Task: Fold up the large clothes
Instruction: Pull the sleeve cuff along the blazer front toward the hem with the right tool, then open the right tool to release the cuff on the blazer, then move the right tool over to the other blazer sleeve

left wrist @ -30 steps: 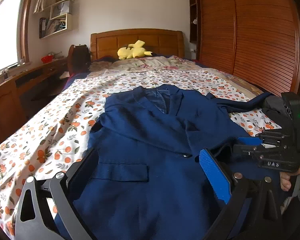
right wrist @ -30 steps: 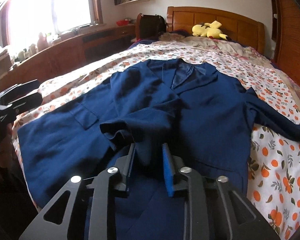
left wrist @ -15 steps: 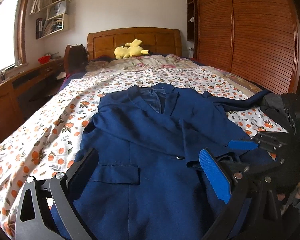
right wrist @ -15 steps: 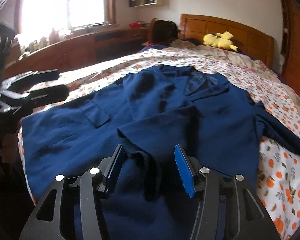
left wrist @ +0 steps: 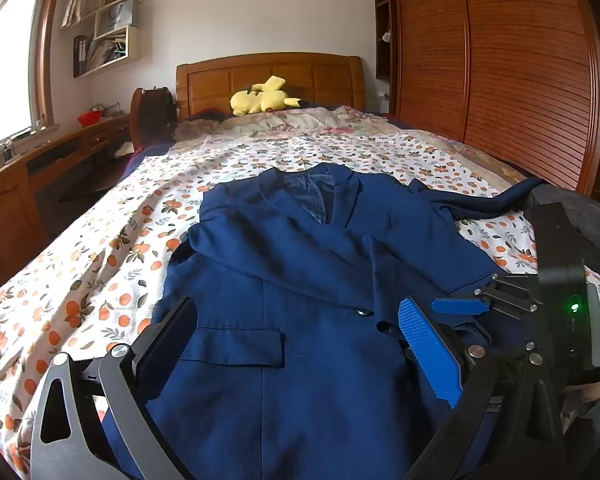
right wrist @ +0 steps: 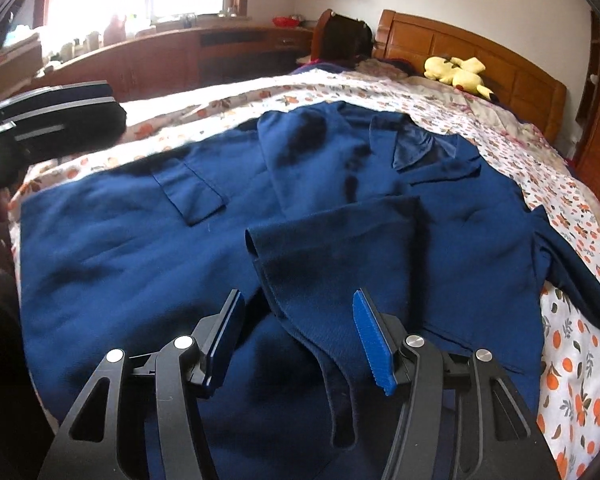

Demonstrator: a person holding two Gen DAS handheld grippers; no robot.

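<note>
The folded sleeve (right wrist: 332, 248) is being left across the navy jacket (left wrist: 300, 280) on the bed (left wrist: 100, 264), narrowing it, with the right gripper (right wrist: 300, 336) fingers released around it and the left gripper (left wrist: 300, 344) fingers spread, empty.

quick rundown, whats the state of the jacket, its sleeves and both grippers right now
jacket: lying flat, front up, on the bed
folded sleeve: laid across the jacket's front, cuff between the right fingers
other sleeve: stretched out to the side
right gripper: open, pads clear of the cuff
left gripper: open, holding nothing
</note>
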